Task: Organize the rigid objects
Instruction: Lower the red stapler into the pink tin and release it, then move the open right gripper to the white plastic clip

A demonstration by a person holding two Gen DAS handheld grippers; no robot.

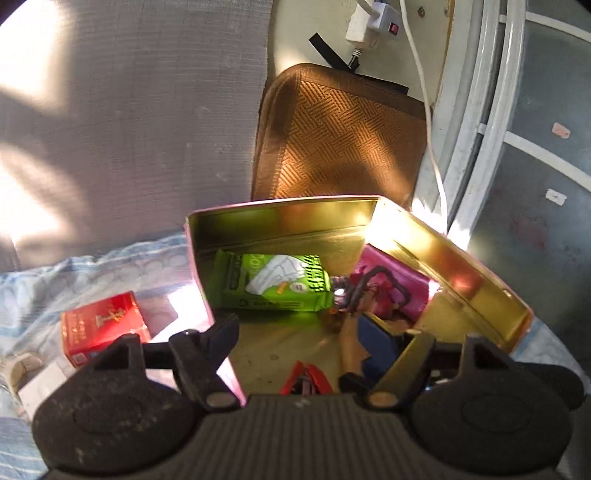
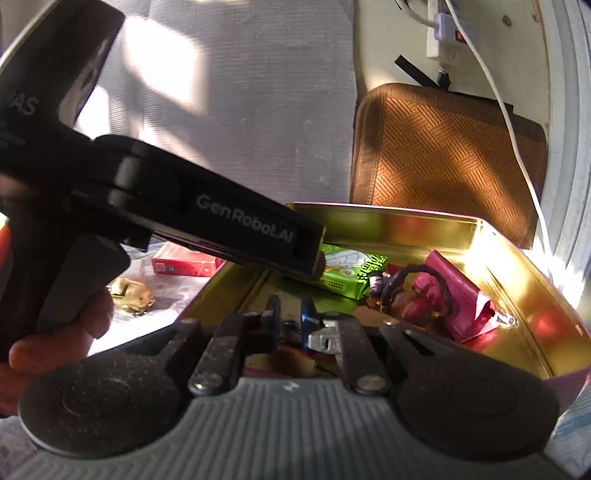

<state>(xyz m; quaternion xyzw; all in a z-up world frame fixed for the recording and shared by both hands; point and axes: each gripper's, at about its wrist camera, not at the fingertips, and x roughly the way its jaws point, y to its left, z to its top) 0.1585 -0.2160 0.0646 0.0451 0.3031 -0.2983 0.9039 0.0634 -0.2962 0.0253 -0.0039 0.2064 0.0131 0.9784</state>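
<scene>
Left gripper [image 1: 317,332] spread above gold tin [image 1: 454,258]; right gripper [image 2: 291,314] pressed together, empty — red box [image 1: 103,325] outside, likely overlooked.

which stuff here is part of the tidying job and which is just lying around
Part of the job:
- gold tin
- green packet inside it
- pink pouch inside it
- red box outside, on the cloth
- gold trinket outside, on the cloth

Just lying about:
- woven brown cushion
- white power strip and cable
- blue patterned cloth
</scene>
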